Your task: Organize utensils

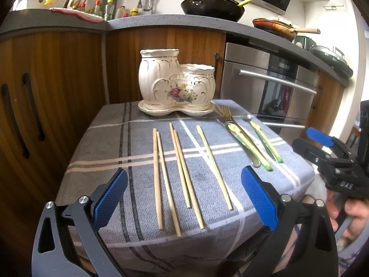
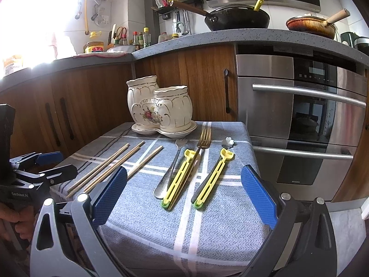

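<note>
Several wooden chopsticks (image 1: 177, 173) lie side by side on the grey checked cloth (image 1: 103, 138), just ahead of my open left gripper (image 1: 184, 172). A white two-pot ceramic holder (image 1: 176, 83) with a flower print stands on its saucer at the far edge. To the right lie a gold fork (image 2: 204, 138), a steel spoon (image 2: 170, 170) and two yellow-green handled utensils (image 2: 178, 177) (image 2: 213, 180). My right gripper (image 2: 184, 169) stands open just short of their handle ends, holding nothing. The left gripper (image 2: 60, 162) shows at the left edge of the right wrist view.
Wooden cabinets (image 1: 57, 87) stand behind and left of the small table. A steel oven (image 2: 299, 115) is close on the right. On the counter above sit a black wok (image 2: 237, 19) and a frying pan (image 2: 311, 26). A hand (image 1: 352, 217) holds the right gripper.
</note>
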A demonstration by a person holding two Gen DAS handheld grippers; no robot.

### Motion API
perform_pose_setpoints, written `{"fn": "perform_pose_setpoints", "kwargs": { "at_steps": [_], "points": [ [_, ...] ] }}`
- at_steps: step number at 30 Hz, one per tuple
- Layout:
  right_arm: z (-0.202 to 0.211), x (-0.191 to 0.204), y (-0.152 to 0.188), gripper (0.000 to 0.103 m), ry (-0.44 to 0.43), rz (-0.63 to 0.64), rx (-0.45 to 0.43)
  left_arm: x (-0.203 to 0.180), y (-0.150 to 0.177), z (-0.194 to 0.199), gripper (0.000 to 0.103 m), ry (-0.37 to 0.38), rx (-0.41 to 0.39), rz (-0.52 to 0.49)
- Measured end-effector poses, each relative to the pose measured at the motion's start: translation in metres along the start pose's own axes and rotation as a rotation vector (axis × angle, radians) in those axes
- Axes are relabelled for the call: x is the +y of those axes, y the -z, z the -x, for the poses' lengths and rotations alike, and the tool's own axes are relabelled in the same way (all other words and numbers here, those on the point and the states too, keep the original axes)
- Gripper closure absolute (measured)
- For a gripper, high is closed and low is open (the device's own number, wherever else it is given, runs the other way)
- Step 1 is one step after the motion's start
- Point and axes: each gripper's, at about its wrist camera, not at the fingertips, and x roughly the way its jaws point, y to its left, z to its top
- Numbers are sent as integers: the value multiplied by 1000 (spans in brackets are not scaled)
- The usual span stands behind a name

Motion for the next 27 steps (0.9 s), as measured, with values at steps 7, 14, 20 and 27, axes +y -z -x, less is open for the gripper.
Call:
{"fn": "perform_pose_setpoints", "kwargs": {
  "at_steps": [7, 14, 20, 27],
  "points": [
    [0, -1, -1, 6, -2, -1, 1, 0, 1, 1, 5, 7, 2, 5],
    [1, 0, -1, 6, -5, -1, 1, -2, 1, 1, 5, 11, 2, 0],
    [1, 0, -2, 6, -6, 0, 1, -3, 1, 1, 5, 8, 2, 1],
    [1, 0, -1, 6, -4, 1, 2, -2, 1, 1, 5, 5, 8, -3]
  ]
}}
